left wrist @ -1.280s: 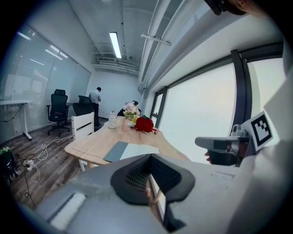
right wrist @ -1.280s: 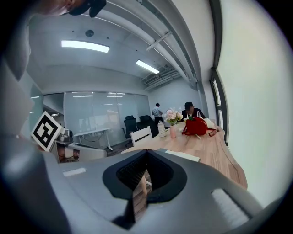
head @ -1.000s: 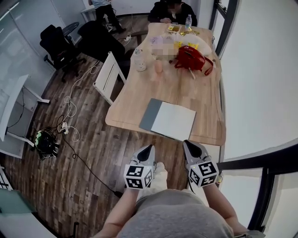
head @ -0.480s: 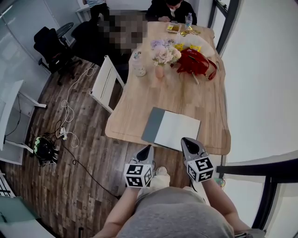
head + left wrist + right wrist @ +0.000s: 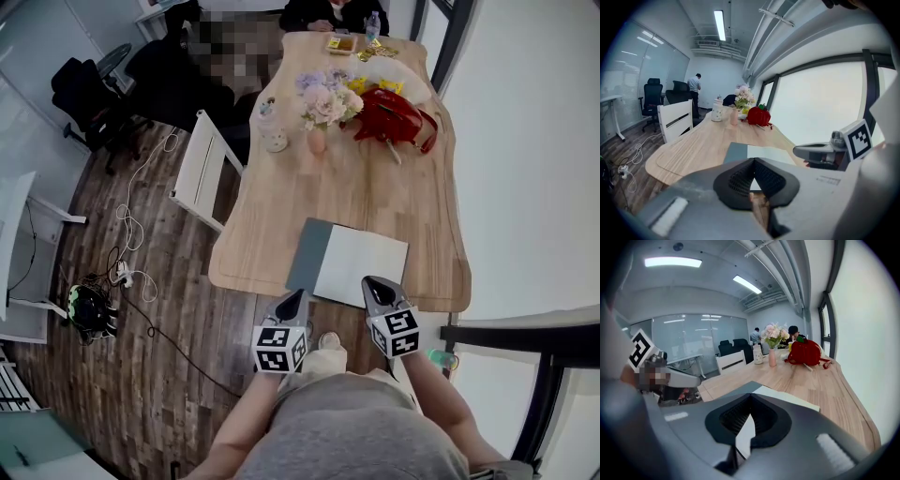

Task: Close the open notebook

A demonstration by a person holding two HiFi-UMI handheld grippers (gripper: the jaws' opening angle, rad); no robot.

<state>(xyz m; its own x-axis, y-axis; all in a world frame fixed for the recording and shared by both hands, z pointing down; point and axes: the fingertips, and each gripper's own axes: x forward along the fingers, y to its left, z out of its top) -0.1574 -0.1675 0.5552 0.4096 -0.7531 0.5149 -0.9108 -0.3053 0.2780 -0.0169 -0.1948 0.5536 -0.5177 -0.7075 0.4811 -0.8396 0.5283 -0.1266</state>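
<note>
The open notebook point(image 5: 347, 264) lies flat close to the near edge of the wooden tabletop point(image 5: 375, 192). Its left leaf is grey and its right leaf is white and blank. The left hand-held gripper point(image 5: 293, 302) hangs just off that edge, below the grey leaf, with its jaws pressed together and nothing between them. The right hand-held gripper point(image 5: 377, 289) likewise has its jaws together and empty. Its tip overlaps the white leaf's near edge, though I cannot tell whether it touches.
</note>
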